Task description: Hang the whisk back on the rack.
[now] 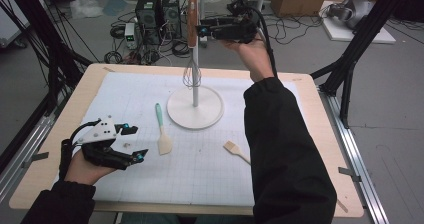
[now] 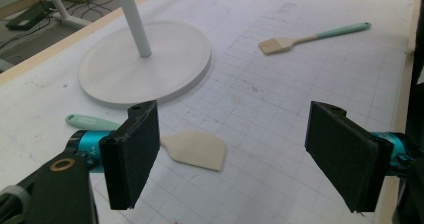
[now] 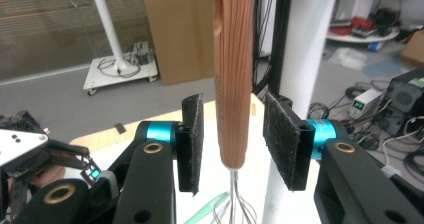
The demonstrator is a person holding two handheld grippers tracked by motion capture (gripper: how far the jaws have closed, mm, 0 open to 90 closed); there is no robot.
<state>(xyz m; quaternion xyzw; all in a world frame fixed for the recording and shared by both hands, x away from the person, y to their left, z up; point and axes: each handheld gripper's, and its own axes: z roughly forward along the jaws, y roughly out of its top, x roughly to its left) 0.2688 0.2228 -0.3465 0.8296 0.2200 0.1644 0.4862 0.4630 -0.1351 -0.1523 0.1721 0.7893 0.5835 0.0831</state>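
Left gripper (image 1: 134, 143): held low over the near left part of the table (image 1: 60, 129), jaws wide apart with nothing between them; in the left gripper view the pads frame bare gridded mat (image 2: 280, 134). Spatula with mint-green handle (image 1: 162, 131): flat on the mat, just right of the left gripper, blade toward the person. Stand, white: round base (image 1: 195, 109) at the mat's centre, thin upright pole (image 1: 195, 81), hook arms at the top. Whisk with wooden handle (image 1: 192, 19): hanging upright beside the pole, its wire loops (image 1: 192, 76) above the base. Small brush (image 1: 235, 150): on the mat to the right of the base, pale bristles, its handle partly hidden behind the person's right sleeve (image 1: 285, 149). Right gripper (image 1: 201, 31): raised level with the whisk handle, jaws parted on either side of it; in the right gripper view a gap shows between each pad and the wood (image 3: 232, 84), no contact.
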